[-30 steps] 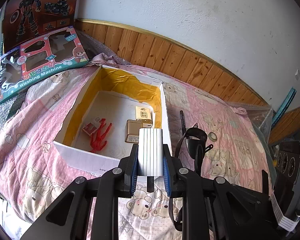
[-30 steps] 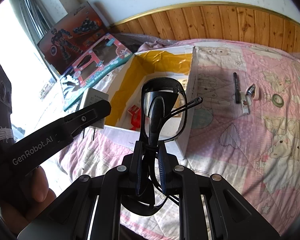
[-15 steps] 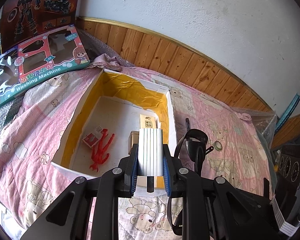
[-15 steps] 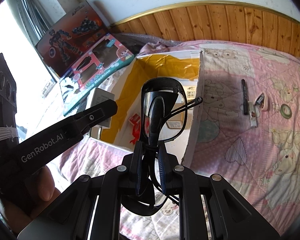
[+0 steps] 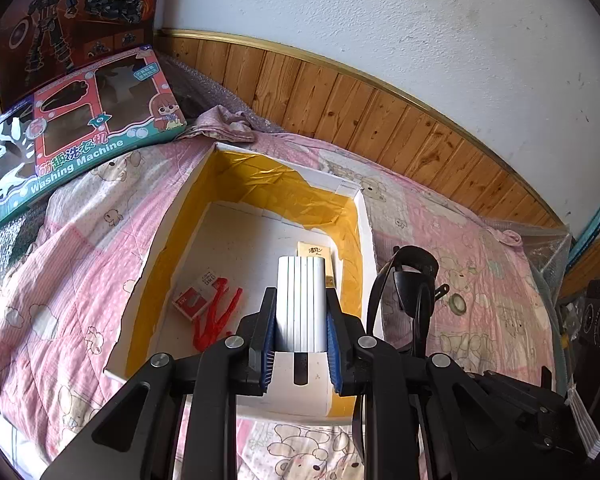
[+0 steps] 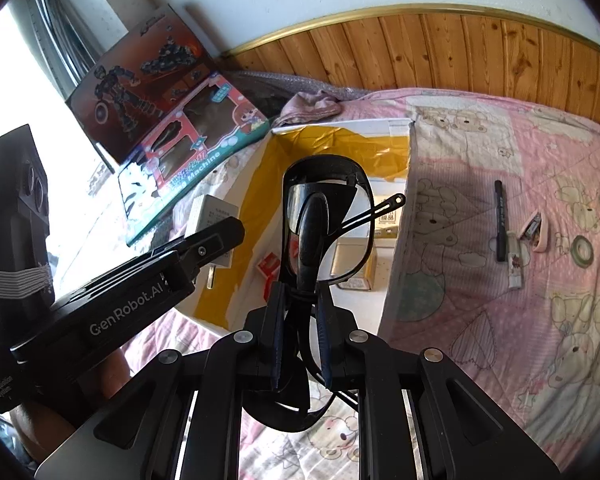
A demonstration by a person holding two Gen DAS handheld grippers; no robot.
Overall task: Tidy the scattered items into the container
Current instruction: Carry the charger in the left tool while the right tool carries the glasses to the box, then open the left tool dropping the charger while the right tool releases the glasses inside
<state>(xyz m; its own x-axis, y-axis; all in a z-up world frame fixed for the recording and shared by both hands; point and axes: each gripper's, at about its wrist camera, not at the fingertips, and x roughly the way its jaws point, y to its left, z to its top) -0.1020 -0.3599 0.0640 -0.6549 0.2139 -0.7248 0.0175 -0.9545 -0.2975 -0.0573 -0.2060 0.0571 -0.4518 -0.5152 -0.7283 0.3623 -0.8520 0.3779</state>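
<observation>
L gripper (image 5: 301,344) is clamped on a white plug adapter (image 5: 301,300), held over the yellow-lined box (image 5: 168,236) for a drop inside. R gripper (image 6: 300,340) is pinched on black glasses (image 6: 326,220) near the box's right wall, prob. next in; pen (image 6: 500,220) and tape roll (image 6: 583,249) wait on the quilt (image 6: 500,300).

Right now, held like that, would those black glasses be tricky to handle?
Probably. The black glasses look thin-framed with one temple sticking out sideways, so they may twist in the right gripper. The lenses look scratchable, so letting them fall into the box seems unwise.

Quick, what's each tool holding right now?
Left tool: shut on the white charger.
Right tool: shut on the black glasses.
</observation>
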